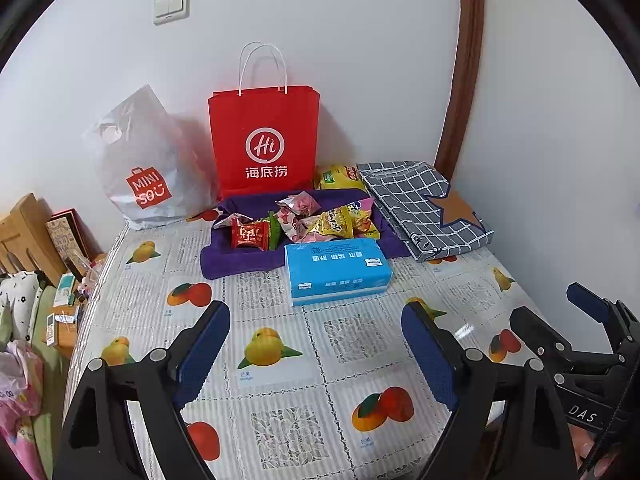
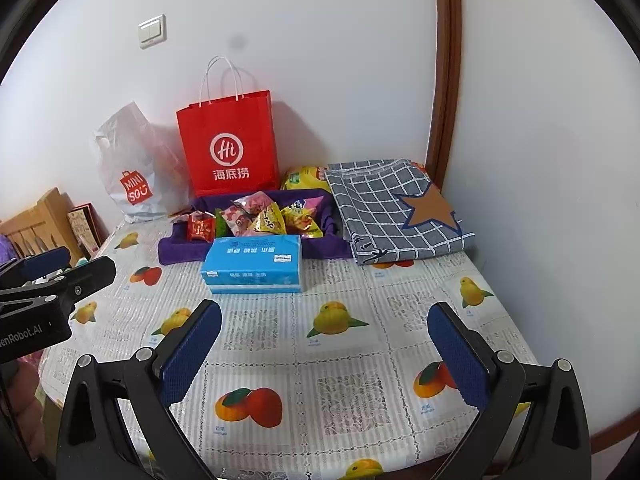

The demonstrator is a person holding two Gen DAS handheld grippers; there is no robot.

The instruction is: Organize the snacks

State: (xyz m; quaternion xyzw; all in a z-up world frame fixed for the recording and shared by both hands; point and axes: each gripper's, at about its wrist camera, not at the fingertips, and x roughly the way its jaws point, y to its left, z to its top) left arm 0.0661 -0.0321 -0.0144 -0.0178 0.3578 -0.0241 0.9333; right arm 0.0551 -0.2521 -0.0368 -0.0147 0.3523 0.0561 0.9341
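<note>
Snacks in crinkly red, pink, green and yellow wrappers [image 1: 304,220] lie heaped on a folded purple towel [image 1: 236,258] near the back of the desk [image 1: 280,360], which wears a glossy cloth printed with fruit. A light blue soft pack of tissues [image 1: 336,266] sits touching the towel's front edge. Directly behind the towel stands a red paper carrier bag with white cord handles [image 1: 264,140], against the white wall; left of that bag slumps a translucent white plastic shopping bag [image 1: 148,168]. A yellow packet [image 1: 340,176] lies between the towel's back corner and a folded grey checked cloth bearing a brown star [image 1: 428,208], which lies to the towel's right.

The left tool [image 1: 316,344] hovers over the desk in front of the tissue pack, jaws spread wide and empty. The right tool [image 2: 324,344] does likewise, also gaping and holding nothing.

Only the left wrist view shows the clutter beside the desk's left edge: small boxes [image 1: 64,292] and a pink bag [image 1: 20,380].
</note>
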